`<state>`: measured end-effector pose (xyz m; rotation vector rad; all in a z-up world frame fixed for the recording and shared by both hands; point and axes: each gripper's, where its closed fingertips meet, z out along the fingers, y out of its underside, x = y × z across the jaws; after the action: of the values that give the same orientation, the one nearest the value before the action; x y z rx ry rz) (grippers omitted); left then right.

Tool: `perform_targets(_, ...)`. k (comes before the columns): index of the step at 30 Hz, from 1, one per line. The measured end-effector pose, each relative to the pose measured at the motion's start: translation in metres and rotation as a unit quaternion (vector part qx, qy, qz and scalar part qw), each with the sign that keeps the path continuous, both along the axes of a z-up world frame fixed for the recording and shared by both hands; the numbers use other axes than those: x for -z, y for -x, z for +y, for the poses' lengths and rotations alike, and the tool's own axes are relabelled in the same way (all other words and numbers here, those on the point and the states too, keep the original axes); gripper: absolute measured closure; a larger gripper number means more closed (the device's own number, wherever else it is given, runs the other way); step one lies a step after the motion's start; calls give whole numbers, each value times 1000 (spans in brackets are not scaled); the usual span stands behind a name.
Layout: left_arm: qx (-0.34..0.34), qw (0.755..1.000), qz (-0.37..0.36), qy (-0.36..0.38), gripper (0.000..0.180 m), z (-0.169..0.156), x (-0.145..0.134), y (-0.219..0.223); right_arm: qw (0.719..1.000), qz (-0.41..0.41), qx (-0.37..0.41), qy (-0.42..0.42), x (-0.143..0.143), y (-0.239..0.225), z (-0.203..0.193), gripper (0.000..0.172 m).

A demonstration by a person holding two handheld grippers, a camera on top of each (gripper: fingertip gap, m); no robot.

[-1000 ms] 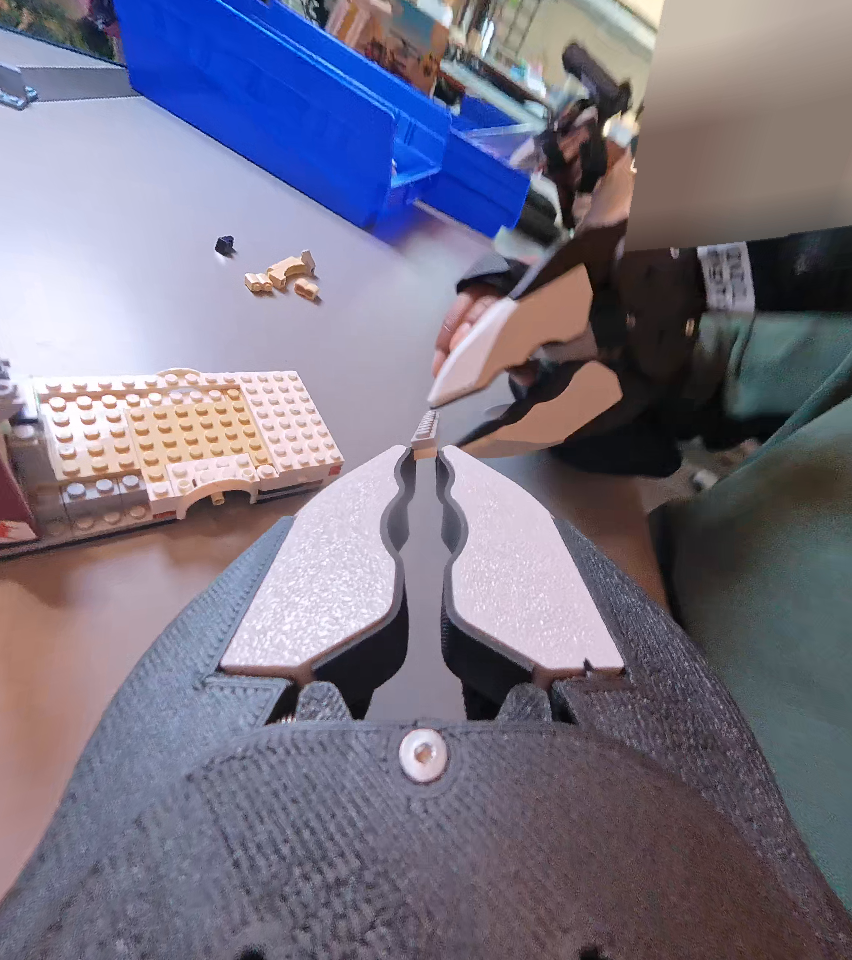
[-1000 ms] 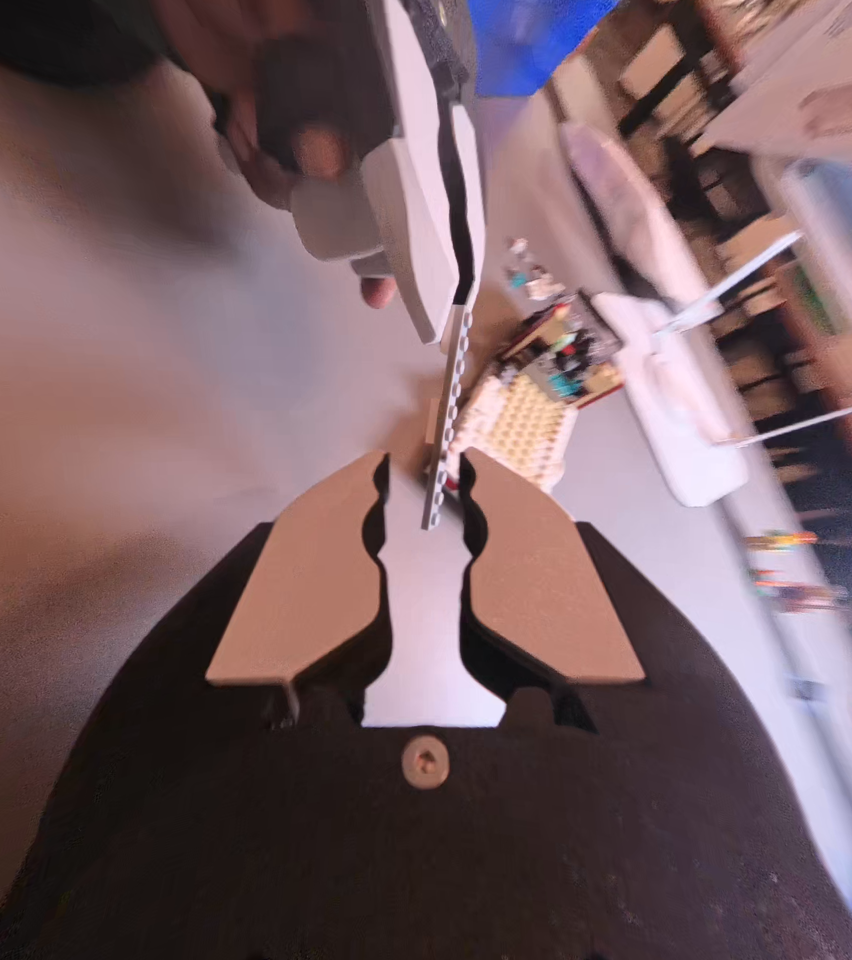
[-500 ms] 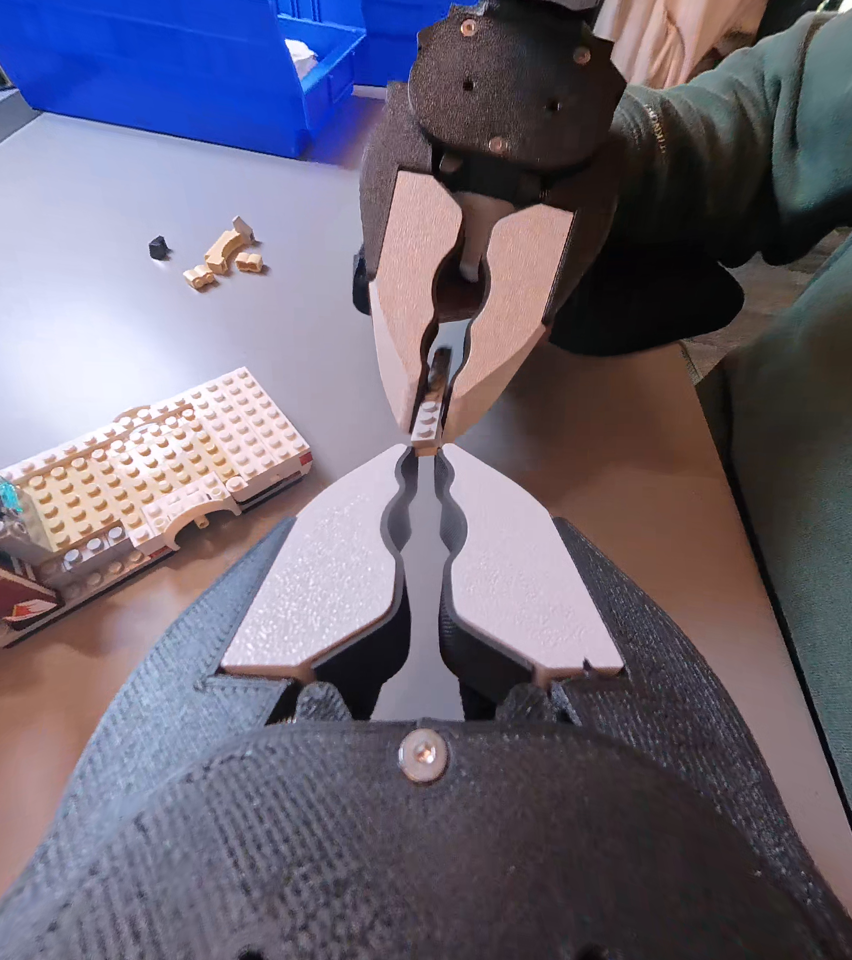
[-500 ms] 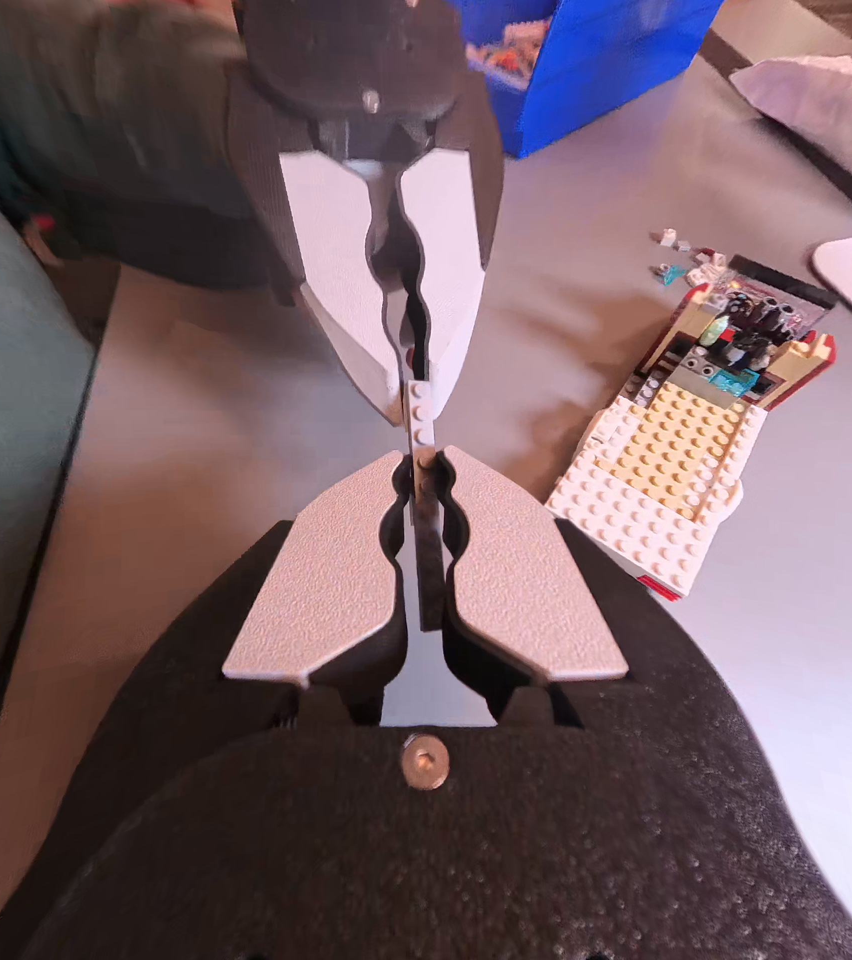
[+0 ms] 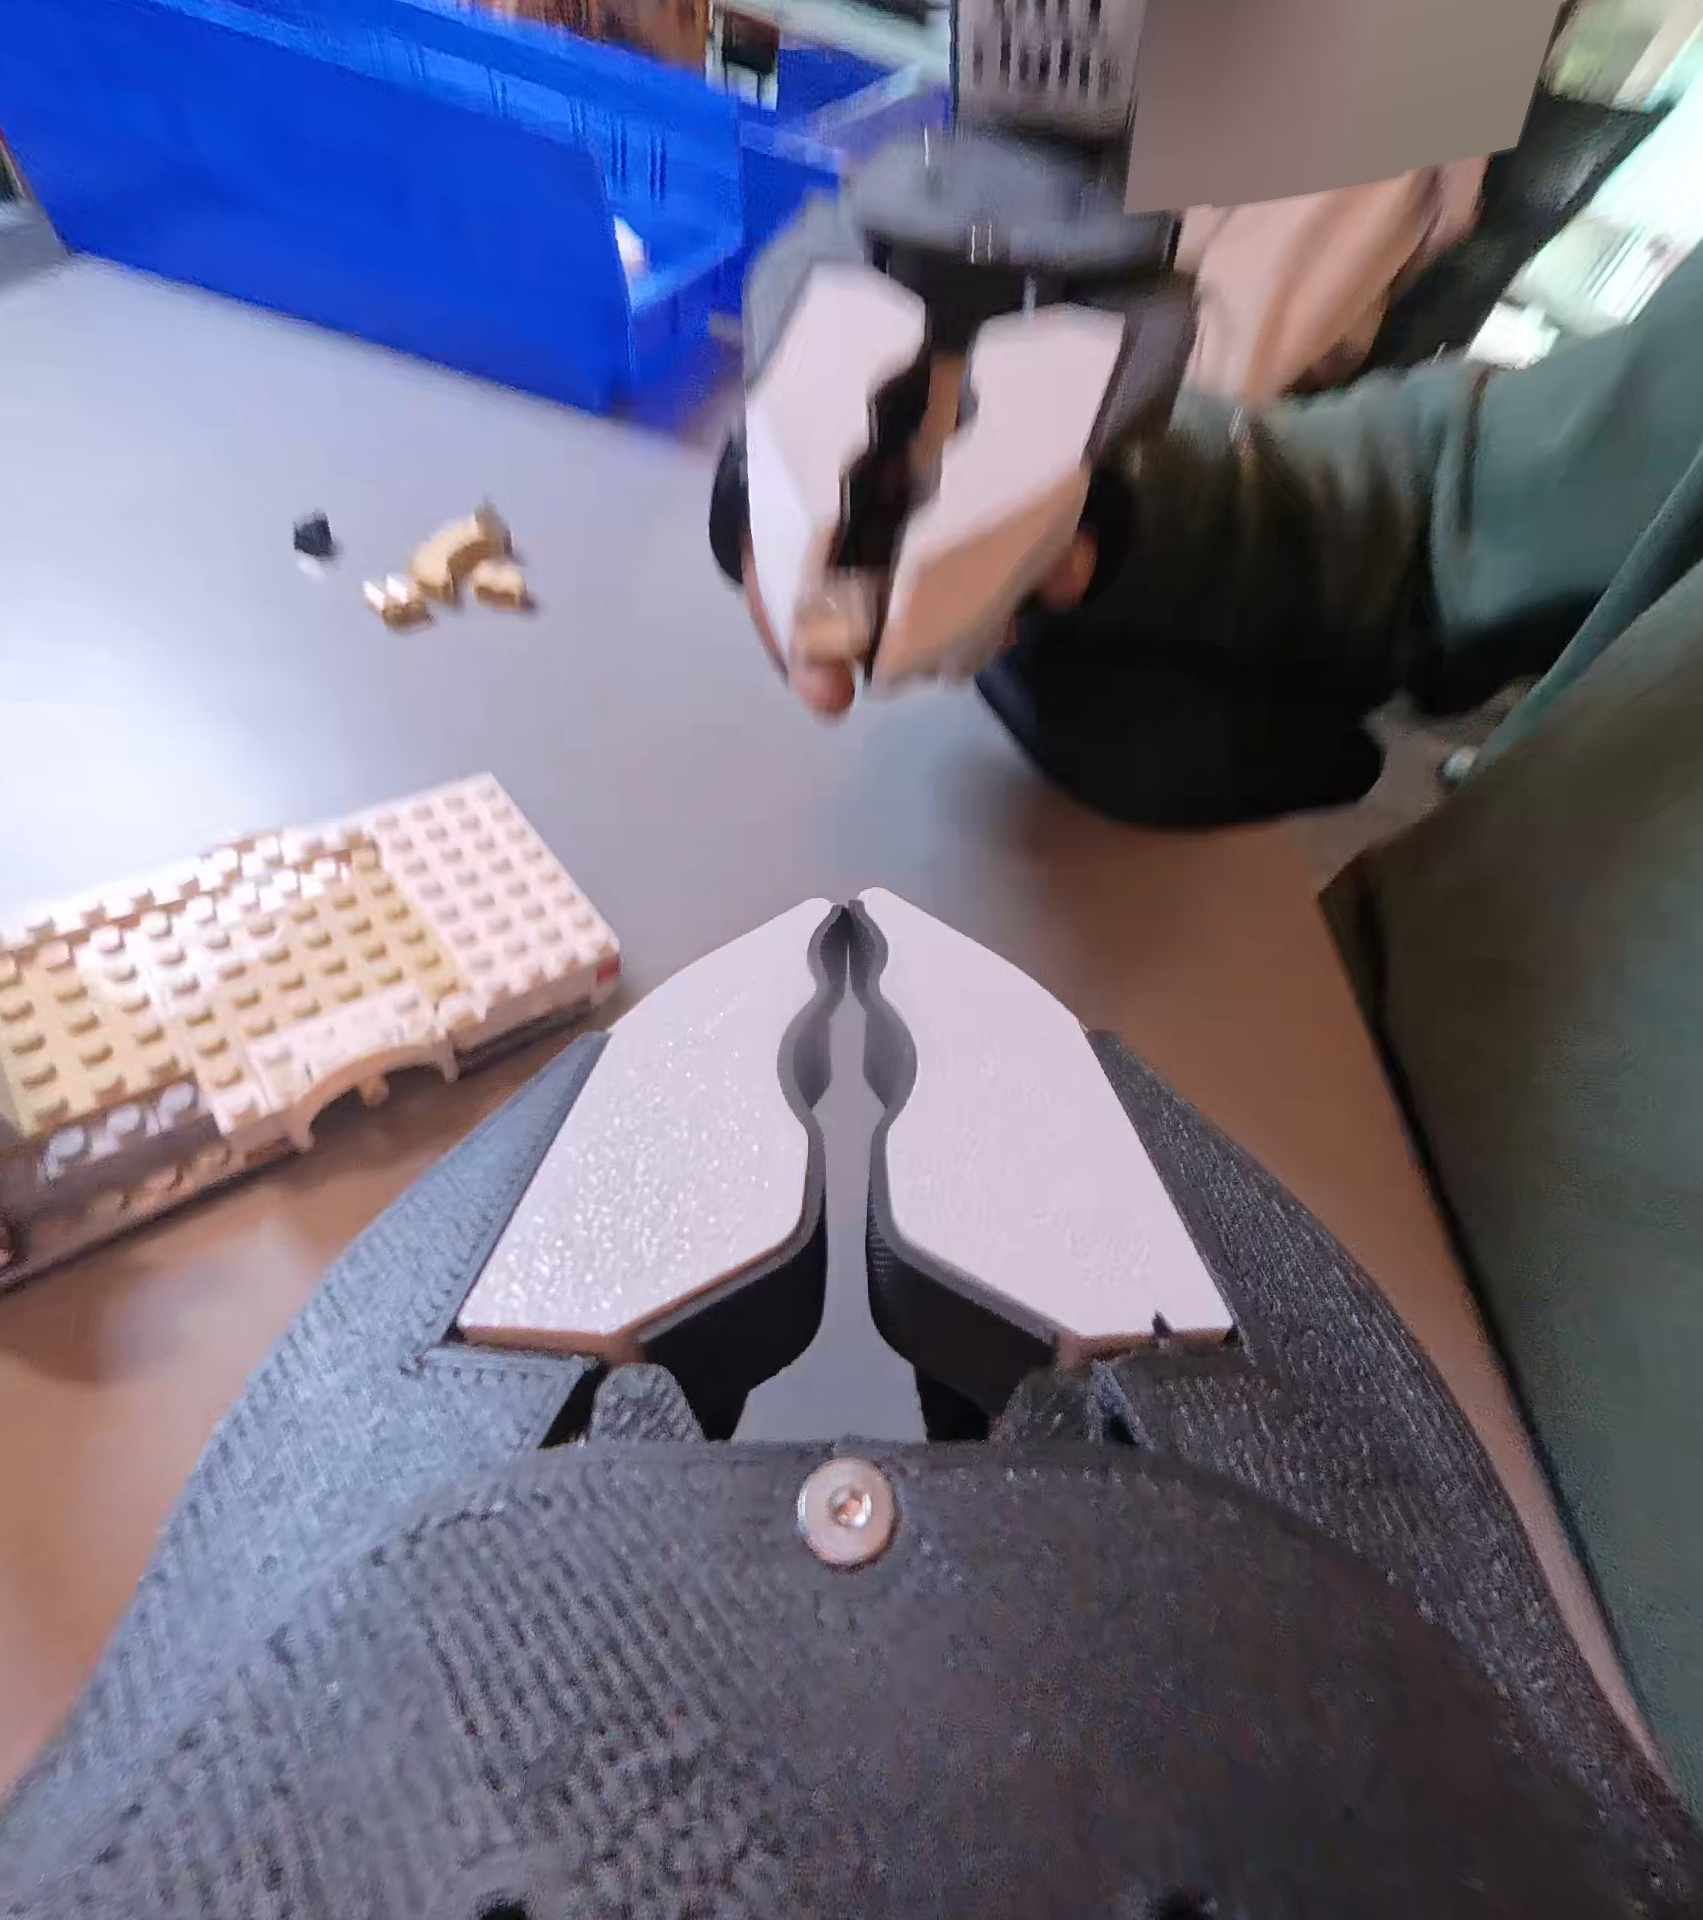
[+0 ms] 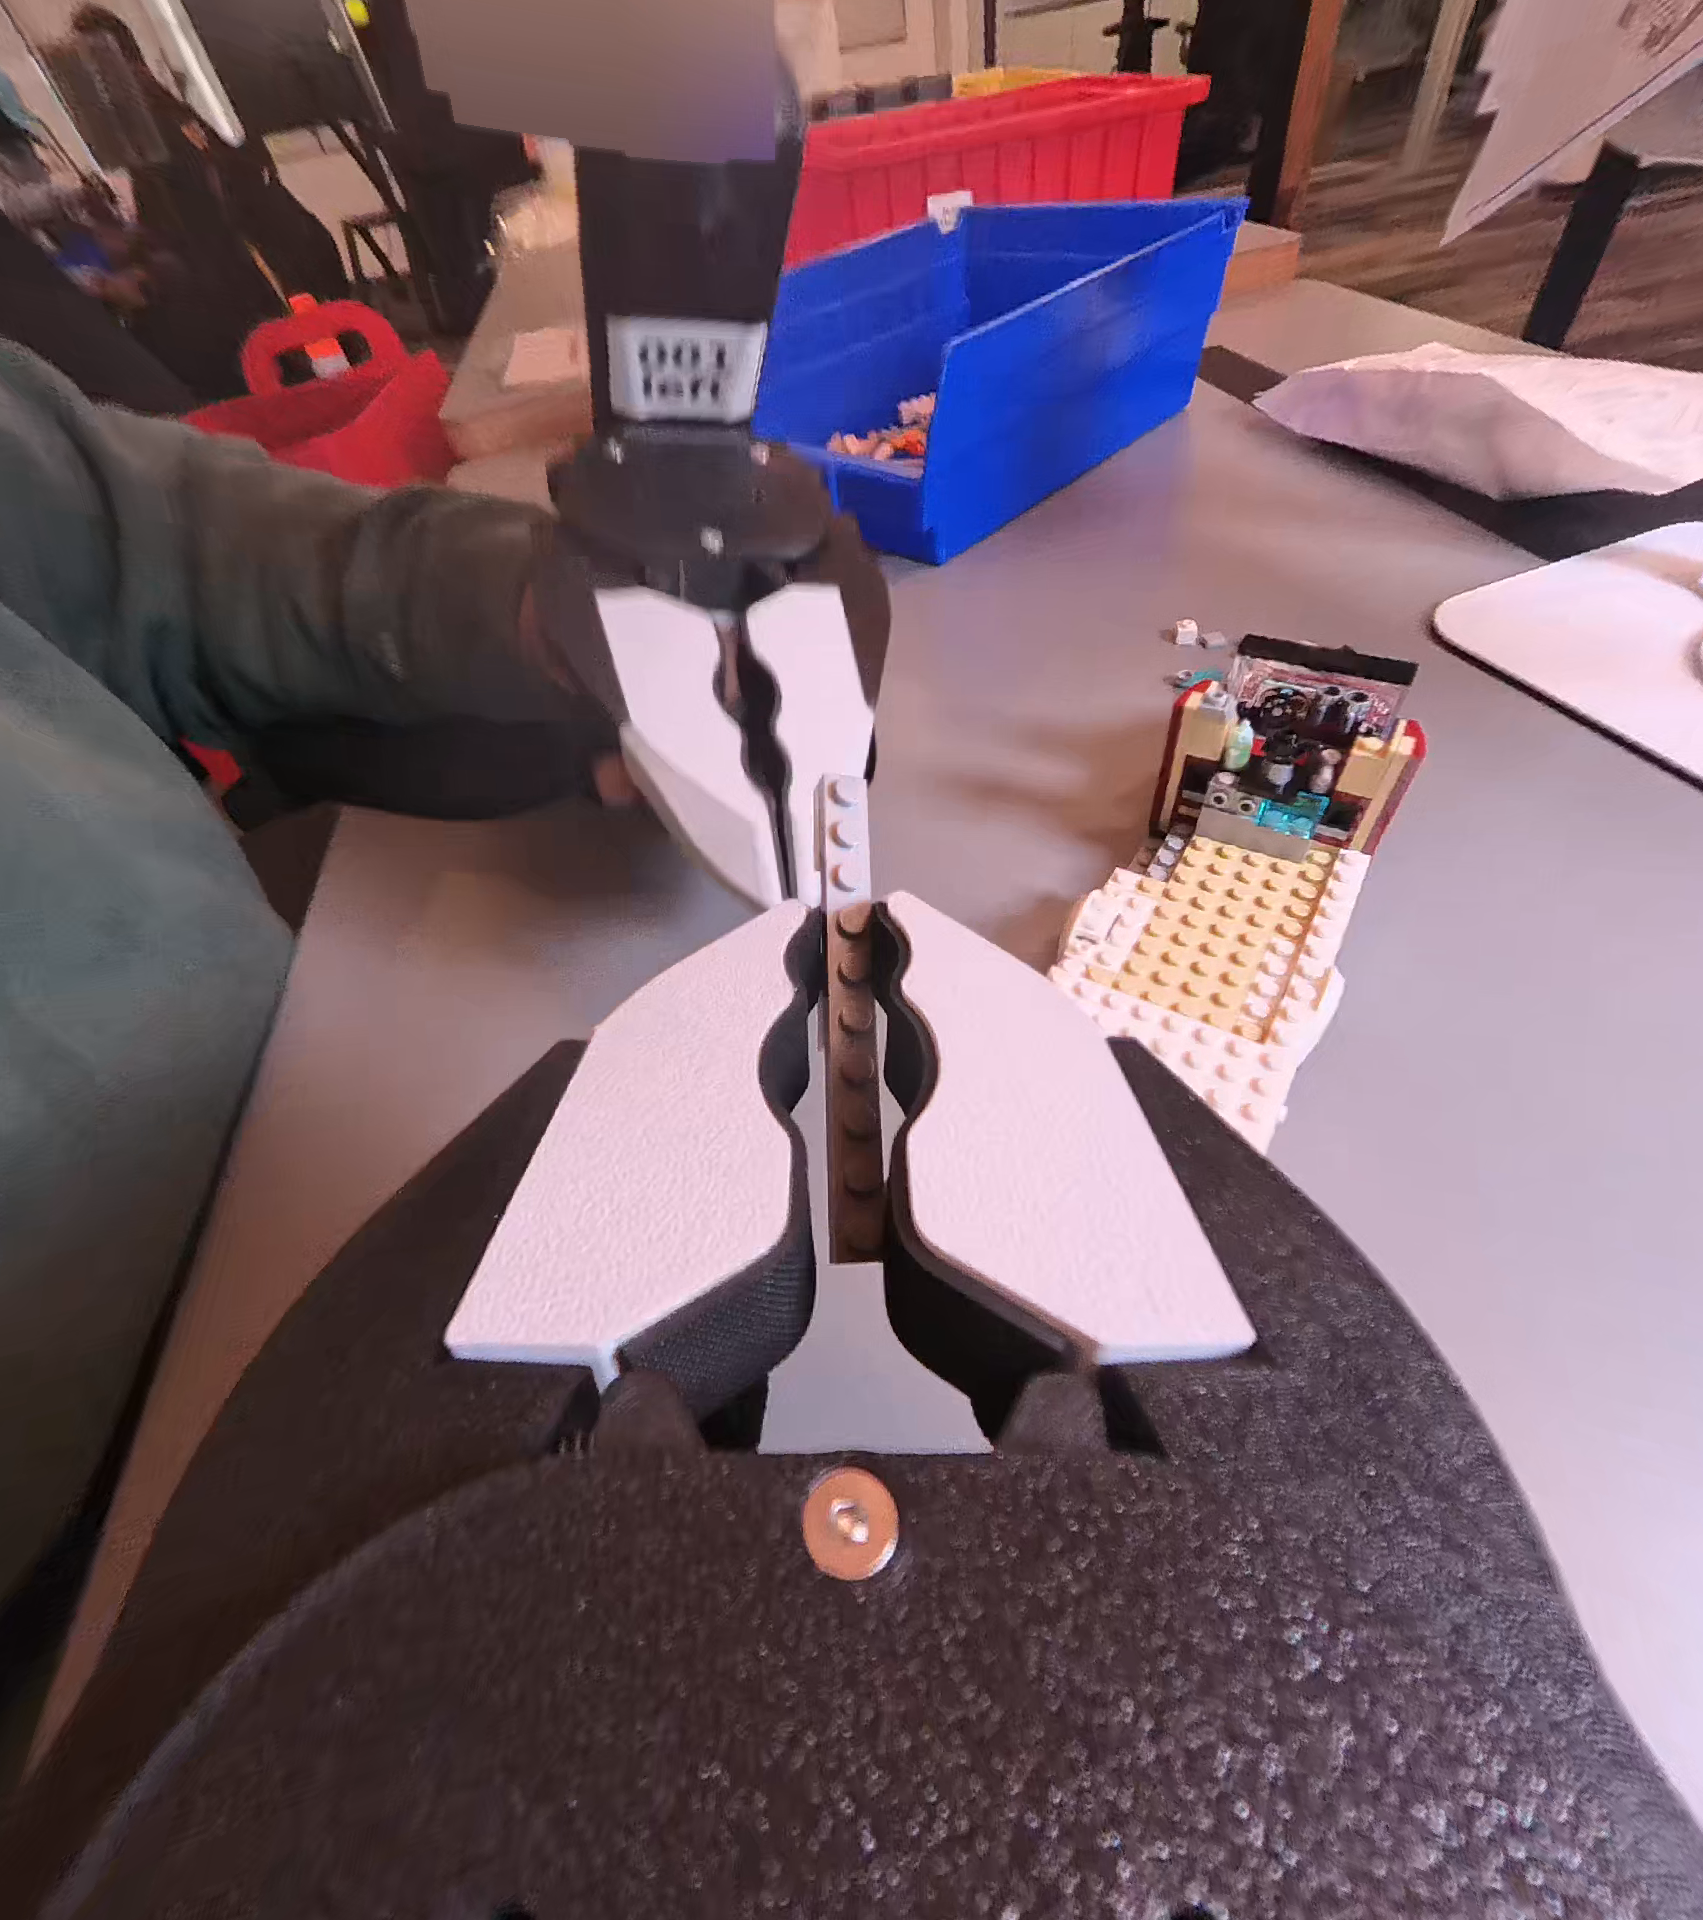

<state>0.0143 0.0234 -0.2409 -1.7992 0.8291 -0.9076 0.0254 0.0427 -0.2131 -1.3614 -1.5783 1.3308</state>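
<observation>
1. My right gripper (image 6: pixel 849 914) is clamped on a long, thin grey studded strip (image 6: pixel 847 997). Both pads press its flat faces, and it runs back between the fingers with a few studs poking out past the tips.

2. My left gripper (image 5: pixel 849 912) is closed, tips touching and nothing between them. In the right wrist view it hangs just beyond the strip's far end, close beside it but apart.

3. The strip looks light and stiff, hard smooth plastic. I judge it could pivot or slide if pinched only at one end, and a strip this thin might flex or snap under a hard sideways push. The better hold is across the flat faces near the middle, with the studs left free.

4. On the grey table (image 6: pixel 1553 1039), to the right of my right gripper, sits a white and tan brick model (image 6: pixel 1231 914) with a dark red section at its far end.

5. Farther off are a blue bin (image 6: pixel 1013 364) and a red bin (image 6: pixel 992 145). The left wrist view shows a few loose tan pieces (image 5: pixel 452 566) on the table, well apart from the model.
</observation>
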Motion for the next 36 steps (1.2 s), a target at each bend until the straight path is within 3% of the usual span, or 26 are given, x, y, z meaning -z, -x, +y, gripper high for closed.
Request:
perform_targets(3,6,998,-70,6,158,3,-22,-8,999,-10,-4,-30,6,2,-6,162)
perform_targets(6,4,995,-101,9,163,3,-28,-12,999,-12,-13,-35,8,5,-10,162)
perform_targets(9,-9,996,-88,-12,176,5,-27,-9,999,-14,-21,-32,9,6,-14,162)
perform_targets(18,-17,995,-101,8,159,7,-23,-8,998,-18,-11,-53,13,7,-13,162)
perform_targets(20,-16,993,-113,13,163,6,-25,-8,998,-21,-9,-63,15,7,-13,162)
perform_targets(22,-13,994,-104,7,171,6,-24,-9,998,-23,-10,-65,17,8,-15,162)
perform_targets(29,6,998,-58,-3,171,-1,-21,-10,1000,-17,-21,-16,15,8,-19,163)
perform_targets(32,17,998,53,6,171,-5,18,-6,998,42,-12,54,-14,5,-8,163)
perform_targets(34,25,999,32,23,172,-10,20,-10,999,48,12,0,-22,-1,4,163)
perform_targets(36,11,1000,21,11,172,-2,10,-5,998,47,28,8,-21,-5,9,163)
